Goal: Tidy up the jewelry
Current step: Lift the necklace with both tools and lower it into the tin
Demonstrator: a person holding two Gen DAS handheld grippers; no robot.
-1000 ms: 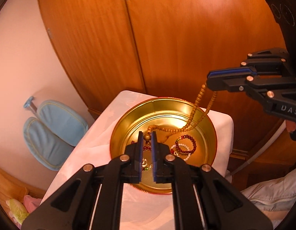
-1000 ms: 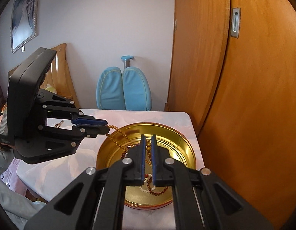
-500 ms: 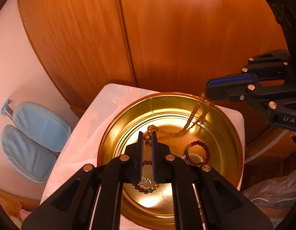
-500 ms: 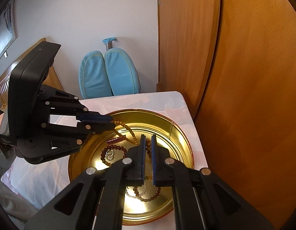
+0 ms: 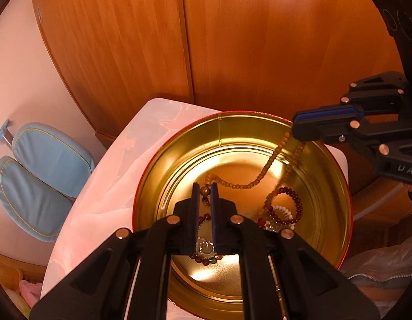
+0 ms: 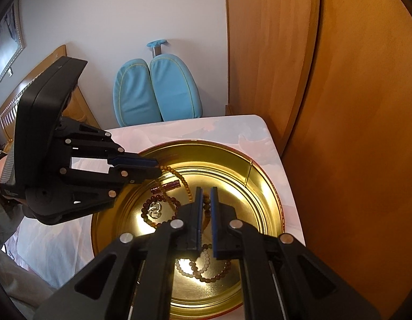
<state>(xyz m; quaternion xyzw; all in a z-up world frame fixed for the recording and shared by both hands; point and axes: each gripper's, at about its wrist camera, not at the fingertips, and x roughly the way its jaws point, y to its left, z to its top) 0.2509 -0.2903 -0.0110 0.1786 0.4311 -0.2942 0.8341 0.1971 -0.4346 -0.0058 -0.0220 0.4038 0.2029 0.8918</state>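
Note:
A round gold tin (image 5: 336,186) (image 6: 264,184) stands on the white-covered table. A long tan wooden bead necklace (image 5: 262,176) (image 6: 186,186) is strung between both grippers and sags into the tin. My left gripper (image 5: 205,190) (image 6: 159,169) is shut on the necklace's big-bead end low over the tin. My right gripper (image 6: 205,194) (image 5: 295,132) is shut on the necklace's other end above the rim. A dark red bead bracelet (image 5: 294,202), a white bead bracelet (image 5: 282,210), a multicolour bracelet with silver rings (image 6: 154,210) and a red tube clasp (image 6: 166,186) lie in the tin.
A wooden wardrobe (image 5: 232,40) (image 6: 339,80) stands right behind the table. A blue chair back (image 5: 38,176) (image 6: 155,88) is beside the table. The white tablecloth (image 5: 104,186) (image 6: 59,240) extends to the left of the tin.
Both grippers have dropped closer to the tin with the necklace. More of the strand now rests on the tin's bottom.

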